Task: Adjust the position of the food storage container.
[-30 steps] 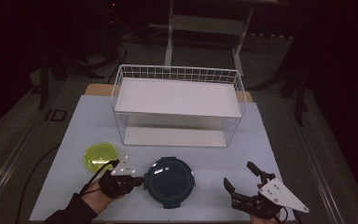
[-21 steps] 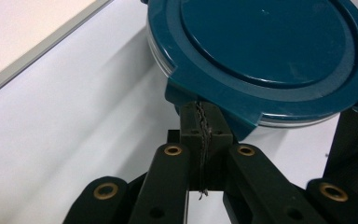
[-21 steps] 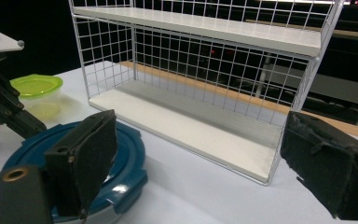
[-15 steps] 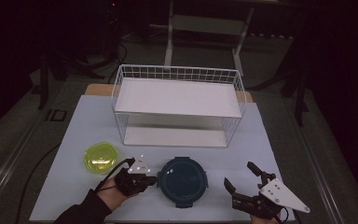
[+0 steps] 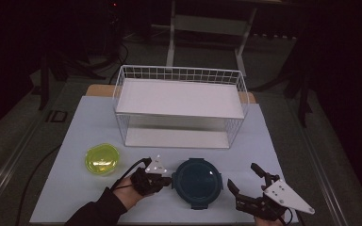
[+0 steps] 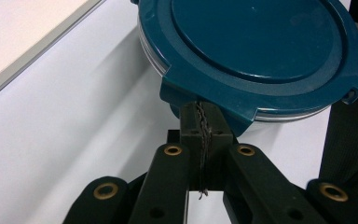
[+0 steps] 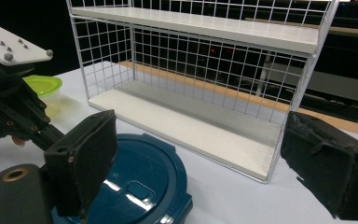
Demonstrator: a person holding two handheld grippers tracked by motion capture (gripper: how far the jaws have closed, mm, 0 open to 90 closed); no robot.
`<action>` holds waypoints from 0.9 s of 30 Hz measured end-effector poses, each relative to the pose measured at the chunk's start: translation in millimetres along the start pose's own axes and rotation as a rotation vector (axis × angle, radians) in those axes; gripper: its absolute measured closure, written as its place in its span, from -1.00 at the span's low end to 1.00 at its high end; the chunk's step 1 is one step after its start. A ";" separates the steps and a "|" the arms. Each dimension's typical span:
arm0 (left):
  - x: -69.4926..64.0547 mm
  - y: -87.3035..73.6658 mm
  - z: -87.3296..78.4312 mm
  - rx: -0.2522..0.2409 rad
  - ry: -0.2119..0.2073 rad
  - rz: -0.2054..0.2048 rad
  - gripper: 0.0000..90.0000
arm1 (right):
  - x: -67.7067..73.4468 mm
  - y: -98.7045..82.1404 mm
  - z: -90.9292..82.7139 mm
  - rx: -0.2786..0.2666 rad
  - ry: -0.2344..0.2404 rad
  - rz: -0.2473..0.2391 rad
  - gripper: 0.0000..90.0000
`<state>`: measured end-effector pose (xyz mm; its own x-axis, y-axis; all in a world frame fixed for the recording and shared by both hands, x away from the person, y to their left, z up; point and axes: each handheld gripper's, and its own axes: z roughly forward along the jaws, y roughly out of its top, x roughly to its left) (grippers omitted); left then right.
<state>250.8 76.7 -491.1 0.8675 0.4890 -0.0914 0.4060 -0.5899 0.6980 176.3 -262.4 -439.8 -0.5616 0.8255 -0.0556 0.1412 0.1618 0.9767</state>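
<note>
Room dim, surroundings nearly black in the high view; only the white table point(image 5: 75, 141) and the wire rack point(image 5: 179, 101) catch light, apparently from above. High view soft, grainy, low contrast. Left gripper view brighter and sharp: the blue lid point(image 6: 256, 51) shows a faint sheen, with soft shadow under the container on the table. Right gripper view: near jaws slightly blurred, rack crisp, background dark, straight lines bowing a little at the edges.
</note>
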 end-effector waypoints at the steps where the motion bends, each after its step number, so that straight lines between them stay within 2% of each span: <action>1: -0.1 1.2 1.4 -0.002 -0.003 -0.003 0.96 | -0.2 -0.1 -0.1 -0.001 -0.002 0.000 -0.76; 3: 0.0 3.5 3.5 0.000 -0.006 0.000 0.96 | -0.3 -0.3 1.2 0.012 -0.021 -0.005 -0.76; 8: -1.1 10.6 9.5 0.003 -0.003 0.012 0.96 | -1.0 -1.1 2.5 0.023 -0.018 -0.007 -0.76; 23: -4.2 17.5 18.4 -0.004 -0.031 0.016 0.96 | 0.8 -0.4 1.3 0.011 -0.027 -0.019 -0.76; 24: -3.6 18.3 16.4 -0.008 -0.037 0.016 0.92 | 0.6 -0.5 1.3 0.008 -0.032 -0.021 -0.76; 27: -4.7 19.1 11.2 -0.032 -0.036 0.013 0.60 | 0.6 -0.5 0.8 0.006 -0.034 -0.029 -0.77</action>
<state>257.7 55.9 -485.3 0.8827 0.4576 -0.1074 0.3858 -0.5749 0.7216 176.6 -261.5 -440.5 -0.5373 0.8385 -0.0907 0.1303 0.1888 0.9733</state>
